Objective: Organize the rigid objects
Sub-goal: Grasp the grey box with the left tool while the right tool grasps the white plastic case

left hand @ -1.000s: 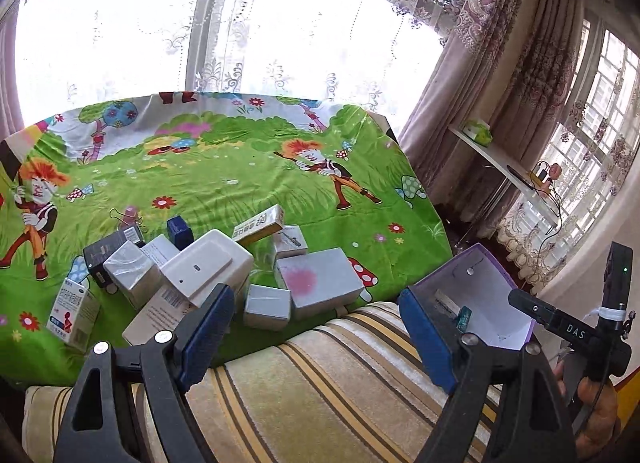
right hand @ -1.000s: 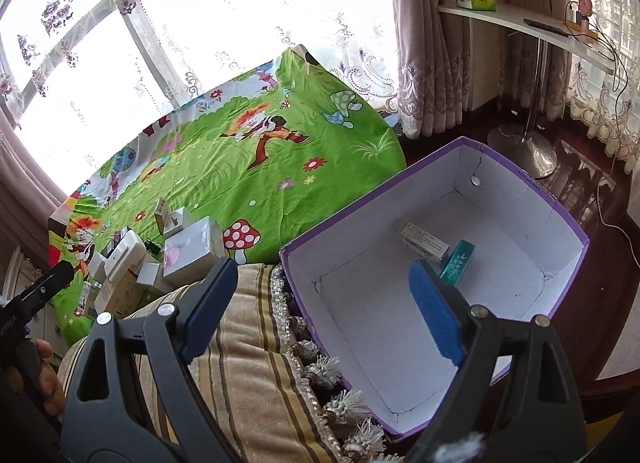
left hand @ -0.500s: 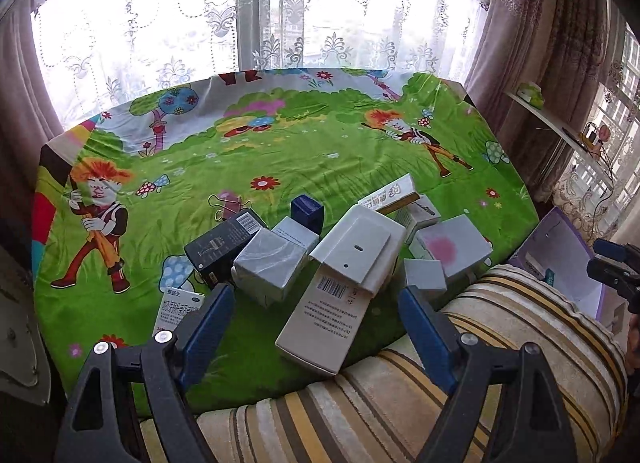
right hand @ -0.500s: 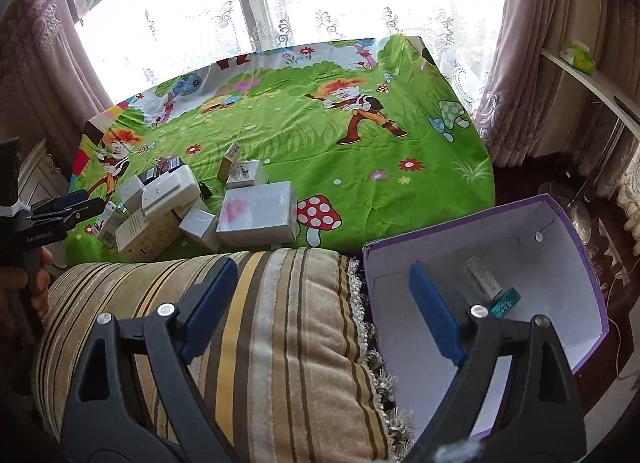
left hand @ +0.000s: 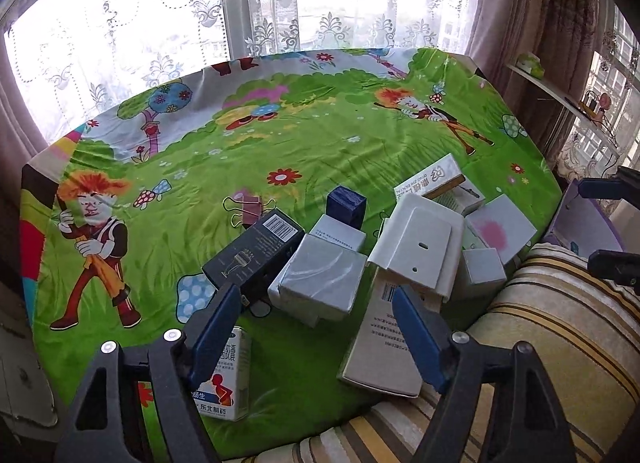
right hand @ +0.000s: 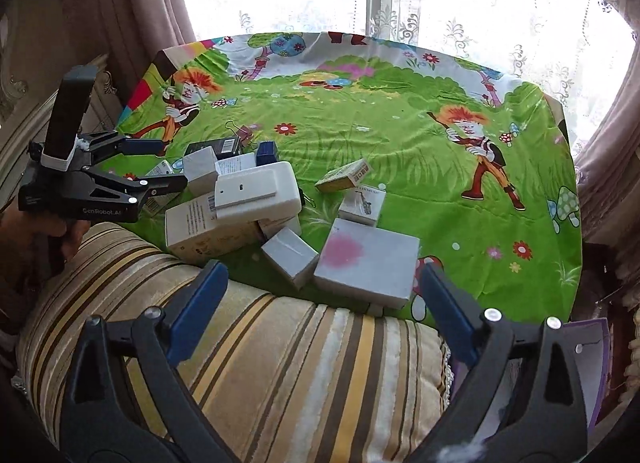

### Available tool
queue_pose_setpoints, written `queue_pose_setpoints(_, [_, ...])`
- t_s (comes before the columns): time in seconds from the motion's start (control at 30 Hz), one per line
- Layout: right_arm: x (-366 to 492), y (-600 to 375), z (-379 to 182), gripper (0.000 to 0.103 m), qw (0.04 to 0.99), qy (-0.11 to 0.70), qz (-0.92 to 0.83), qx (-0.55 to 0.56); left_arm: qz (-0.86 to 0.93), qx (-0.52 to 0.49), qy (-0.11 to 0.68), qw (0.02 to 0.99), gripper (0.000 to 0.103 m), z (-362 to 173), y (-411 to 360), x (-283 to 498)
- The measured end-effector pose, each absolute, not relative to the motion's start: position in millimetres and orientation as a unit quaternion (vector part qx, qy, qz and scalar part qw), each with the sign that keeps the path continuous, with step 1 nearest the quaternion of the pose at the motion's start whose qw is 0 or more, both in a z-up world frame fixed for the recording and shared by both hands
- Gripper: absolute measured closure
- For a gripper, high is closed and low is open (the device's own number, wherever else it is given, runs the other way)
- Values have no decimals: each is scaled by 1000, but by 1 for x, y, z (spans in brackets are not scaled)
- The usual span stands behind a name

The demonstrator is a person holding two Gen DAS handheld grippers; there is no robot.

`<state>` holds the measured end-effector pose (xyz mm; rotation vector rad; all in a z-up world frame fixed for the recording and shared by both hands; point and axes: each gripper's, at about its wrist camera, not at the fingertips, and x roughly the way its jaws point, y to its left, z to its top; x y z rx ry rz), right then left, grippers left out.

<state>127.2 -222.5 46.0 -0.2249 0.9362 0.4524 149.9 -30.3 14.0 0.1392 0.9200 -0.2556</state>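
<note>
A pile of several small boxes lies on the green cartoon cloth point(left hand: 304, 143). It includes a grey box point(left hand: 320, 283), a dark barcoded box point(left hand: 252, 259), a flat white box point(left hand: 420, 247), a medicine carton point(left hand: 228, 379) and a pink-stained white box point(right hand: 366, 259). My left gripper point(left hand: 316, 327) hovers just before the grey box, jaws closing with nothing pressed between them. It also shows in the right wrist view, the left gripper point(right hand: 160, 165) at the pile's left side. My right gripper point(right hand: 322, 303) hangs over the striped cushion point(right hand: 260, 343), jaws opening and empty.
A purple open box point(left hand: 580, 223) sits beyond the cushion at the right, its corner point(right hand: 592, 347) low in the right wrist view. Lace curtains and a window stand behind the table. A wall shelf point(left hand: 560, 95) is far right. A binder clip point(left hand: 248, 207) lies on the cloth.
Both views swung left, from the purple box to the pile. The left gripper dropped closer to the boxes and its jaws narrowed. The right jaws widened.
</note>
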Motion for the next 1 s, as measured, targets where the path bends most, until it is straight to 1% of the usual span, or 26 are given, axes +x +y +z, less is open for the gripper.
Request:
queue_pose_setpoints(0.17, [142,-187,32,5,842,454,253,-144,-125,83,447,882,25,6,-32,156])
queue_pose_setpoints(0.2, [145,-180,30,5,839,453,259,-152,-125,87,447,881,26,5,-33,157])
queue_pose_setpoints(0.37, [162,-153,17,5,826,456,282,-174,-134,91,455,876,37,-2,-35,164])
queue_pose_setpoints(0.53, [181,-146,2,5,817,471,291,-164,-147,96,458,871,53,-6,-38,166])
queue_pose_setpoints(0.77, [197,-147,-9,5,812,486,299,-127,-144,103,454,873,53,-5,-41,163])
queue_pose_setpoints(1.0, [209,-140,-21,5,800,505,300,-123,-117,74,437,889,53,8,-34,155])
